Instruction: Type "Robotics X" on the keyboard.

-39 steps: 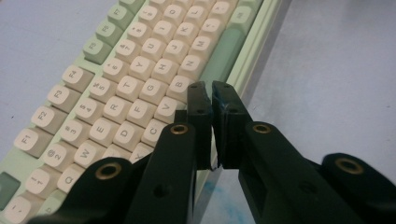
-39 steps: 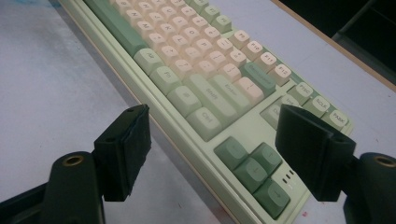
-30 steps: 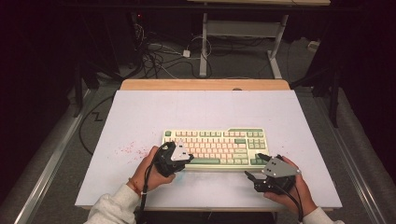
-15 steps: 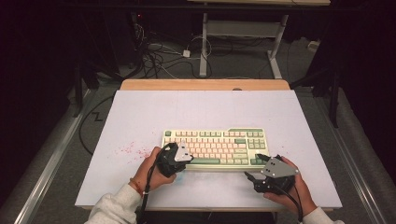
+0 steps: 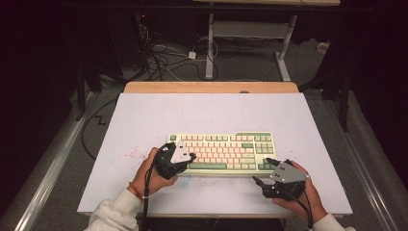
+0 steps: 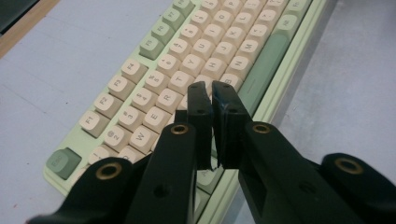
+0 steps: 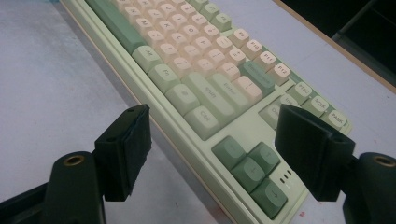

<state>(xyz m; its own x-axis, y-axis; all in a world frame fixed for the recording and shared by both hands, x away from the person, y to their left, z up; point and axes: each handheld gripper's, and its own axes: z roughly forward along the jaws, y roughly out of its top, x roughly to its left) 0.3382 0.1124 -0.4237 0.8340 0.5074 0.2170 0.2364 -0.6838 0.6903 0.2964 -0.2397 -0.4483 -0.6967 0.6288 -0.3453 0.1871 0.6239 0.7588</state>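
Green and cream plastic keyboard [image 5: 221,151] lay near the table's [image 5: 144,115] front edge. We held our left gripper [image 6: 210,91] nearly shut and empty over its letter keys, our right gripper [image 7: 212,151] wide open, empty, beside its arrow-key corner. We judged it rigid, fairly light; grip its end edges.

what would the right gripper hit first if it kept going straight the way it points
Most likely the keyboard: the right gripper, jaws open, points at its lower right corner by the arrow keys. Depth is hard to judge.
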